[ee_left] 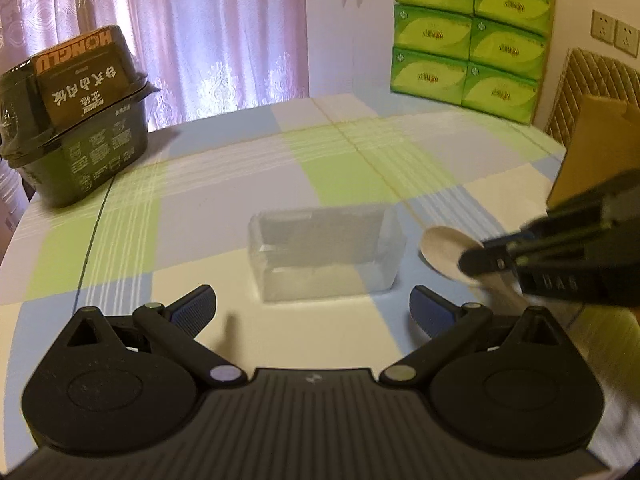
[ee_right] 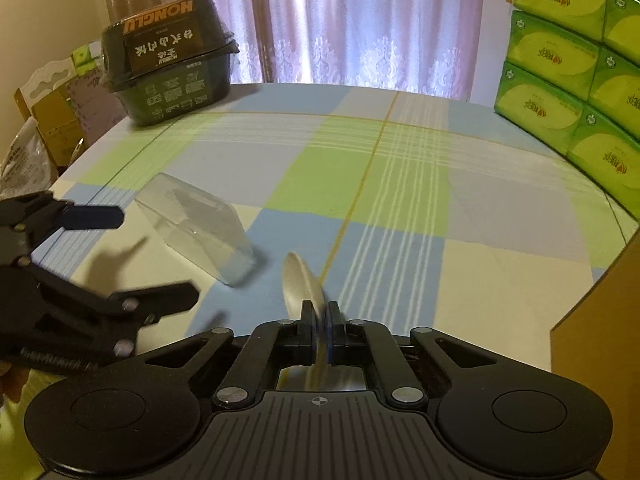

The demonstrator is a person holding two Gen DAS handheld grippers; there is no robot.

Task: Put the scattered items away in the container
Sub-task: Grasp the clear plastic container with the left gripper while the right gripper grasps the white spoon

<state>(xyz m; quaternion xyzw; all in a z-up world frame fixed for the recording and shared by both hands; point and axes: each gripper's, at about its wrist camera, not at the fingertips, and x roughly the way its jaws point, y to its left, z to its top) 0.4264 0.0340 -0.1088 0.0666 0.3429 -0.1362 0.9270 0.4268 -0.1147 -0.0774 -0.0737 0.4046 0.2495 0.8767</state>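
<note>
Left wrist view first: the left gripper sits at the bottom of the frame with its jaws spread wide, blue-padded fingers well apart and nothing between them. It is released, hovering over the checked tablecloth. Just ahead, in the middle of the frame, lies the clear plastic container, on the cloth and apart from both fingers. At the right edge, the right gripper comes in from the side, clenched on a white spoon, whose bowl pokes out beside the container's right end.

Over to the right wrist view: at the left edge the left gripper shows again, its two fingers splayed, close to the container but not touching it. At bottom centre the right gripper has its pads pressed tight on the spoon, which stands on edge, bowl pointing forward, just right of the container. Whether the spoon touches the cloth cannot be told through the blur.

Around the room: a dark green boxed package at upper left on the table, pale lilac curtains behind, stacked green tissue packs at upper right, a cardboard edge at lower right.
</note>
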